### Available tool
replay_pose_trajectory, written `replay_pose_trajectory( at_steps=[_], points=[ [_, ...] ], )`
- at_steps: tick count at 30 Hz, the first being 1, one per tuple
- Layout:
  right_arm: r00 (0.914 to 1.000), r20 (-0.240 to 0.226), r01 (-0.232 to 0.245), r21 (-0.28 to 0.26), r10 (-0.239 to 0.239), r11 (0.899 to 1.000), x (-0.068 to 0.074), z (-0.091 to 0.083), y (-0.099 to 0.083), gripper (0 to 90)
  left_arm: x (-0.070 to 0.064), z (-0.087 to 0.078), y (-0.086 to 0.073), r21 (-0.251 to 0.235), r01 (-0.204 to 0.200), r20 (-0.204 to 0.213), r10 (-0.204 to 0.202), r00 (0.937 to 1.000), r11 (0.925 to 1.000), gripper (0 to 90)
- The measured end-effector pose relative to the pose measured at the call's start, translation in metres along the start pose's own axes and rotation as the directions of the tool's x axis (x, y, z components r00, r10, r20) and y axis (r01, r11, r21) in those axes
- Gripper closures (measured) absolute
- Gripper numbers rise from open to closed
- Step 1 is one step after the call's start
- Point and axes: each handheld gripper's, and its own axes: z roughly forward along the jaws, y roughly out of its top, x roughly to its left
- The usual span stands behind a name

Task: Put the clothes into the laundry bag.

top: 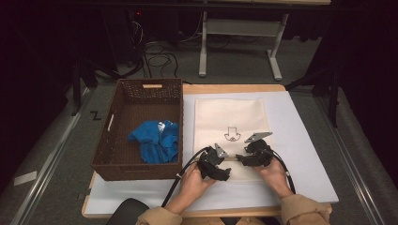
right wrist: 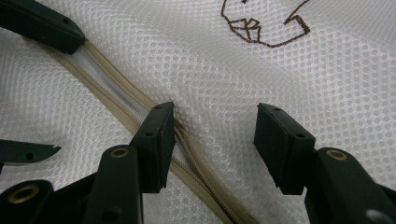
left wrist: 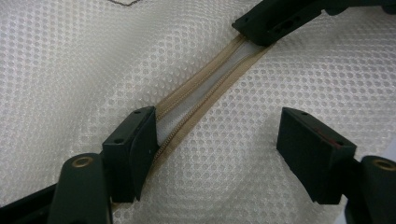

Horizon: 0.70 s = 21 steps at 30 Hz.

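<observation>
Both the left gripper and right gripper rest wide open, gripping nothing, on the cream mesh bag along its part-open tan zipper.

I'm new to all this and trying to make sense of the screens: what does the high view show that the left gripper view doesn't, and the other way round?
High view alone: a brown basket holding a blue cloth, the table, the person's hands, and the bag's drawing.

Left gripper view alone: close detail, with the bag's mesh weave, the tan zipper partly open, and the left tool open, one jaw at the zipper.

Both: the bag, and both tools, with the right tool at the zipper's far end.
</observation>
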Motion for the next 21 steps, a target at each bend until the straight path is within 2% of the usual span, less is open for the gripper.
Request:
replay_pose_trajectory(
  at_steps=[6,8,10,12,14,21],
  points=[
    [0.9996,-0.005,0.029,-0.007,-0.029,1.000,0.0046,-0.0004,-0.0037,43.8,0.0001,0.0000,-0.0001,-0.001,-0.002,0.001,0.002,1.0000,1.0000,29.2],
    [0.9996,-0.007,0.026,-0.001,-0.026,1.000,0.0046,-0.0002,-0.0032,42.5,0.0000,0.0000,-0.0002,-0.001,-0.001,0.001,0.001,1.0000,1.0000,29.2],
    [0.9989,-0.010,0.045,-0.003,-0.045,0.999,0.0046,-0.0003,-0.0035,42.1,0.0002,0.0000,-0.0006,-0.004,-0.002,0.002,0.002,1.0000,1.0000,29.2],
    [0.9978,-0.010,0.065,-0.025,-0.065,0.998,0.0045,0.0002,-0.0056,41.1,0.0006,0.0001,-0.0012,-0.009,-0.006,0.002,0.006,1.0000,0.9999,29.2],
    [0.9983,-0.021,0.054,-0.036,-0.055,0.998,0.0029,0.0006,-0.0071,41.4,0.0011,0.0002,-0.0018,-0.016,-0.006,0.007,0.006,1.0000,0.9999,29.2],
    [0.9993,-0.007,0.037,-0.047,-0.038,0.998,0.0013,0.0007,-0.0067,53.5,0.0013,0.0002,-0.0031,-0.024,-0.005,0.008,0.005,1.0000,0.9997,29.4]
  ],
)
